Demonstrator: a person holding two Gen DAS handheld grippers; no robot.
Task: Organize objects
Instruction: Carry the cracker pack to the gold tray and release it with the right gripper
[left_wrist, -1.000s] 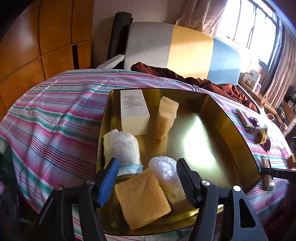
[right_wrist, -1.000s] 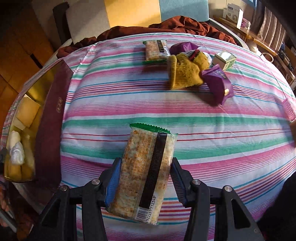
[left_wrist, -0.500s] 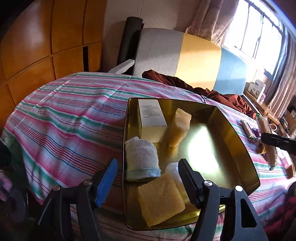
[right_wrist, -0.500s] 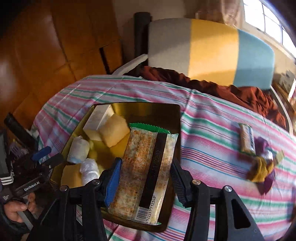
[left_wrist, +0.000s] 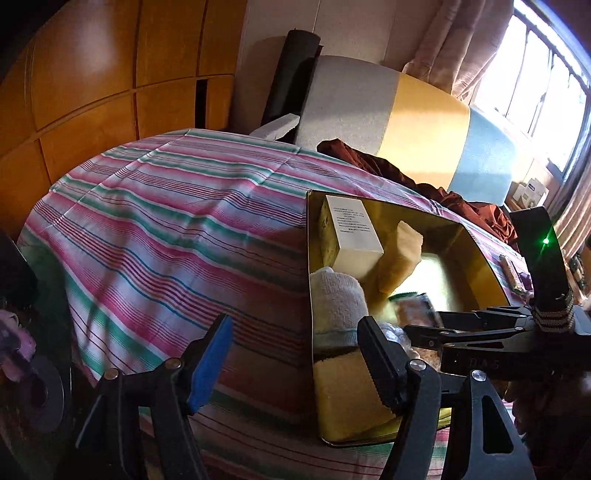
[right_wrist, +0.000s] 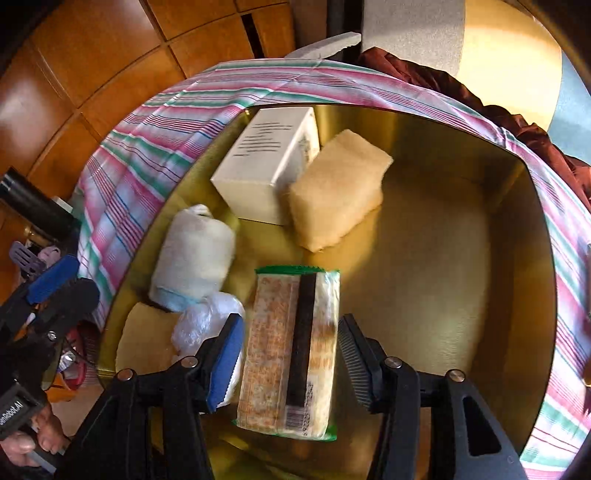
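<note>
Right wrist view: the right gripper (right_wrist: 290, 354) has swung from the striped surface to above the gold metal tray (right_wrist: 517, 295), and its jaws now stand apart beside the clear-wrapped cracker packet (right_wrist: 291, 350), seemingly just released among a white box (right_wrist: 266, 166), pale sponge (right_wrist: 336, 184) and rolled white sock (right_wrist: 192, 254). Left gripper (left_wrist: 295, 362), jaws apart and empty, has drifted left of the tray.

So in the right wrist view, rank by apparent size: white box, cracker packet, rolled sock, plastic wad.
1. Cracker packet, though nearest the camera.
2. White box.
3. Rolled sock.
4. Plastic wad, partly hidden.
</note>
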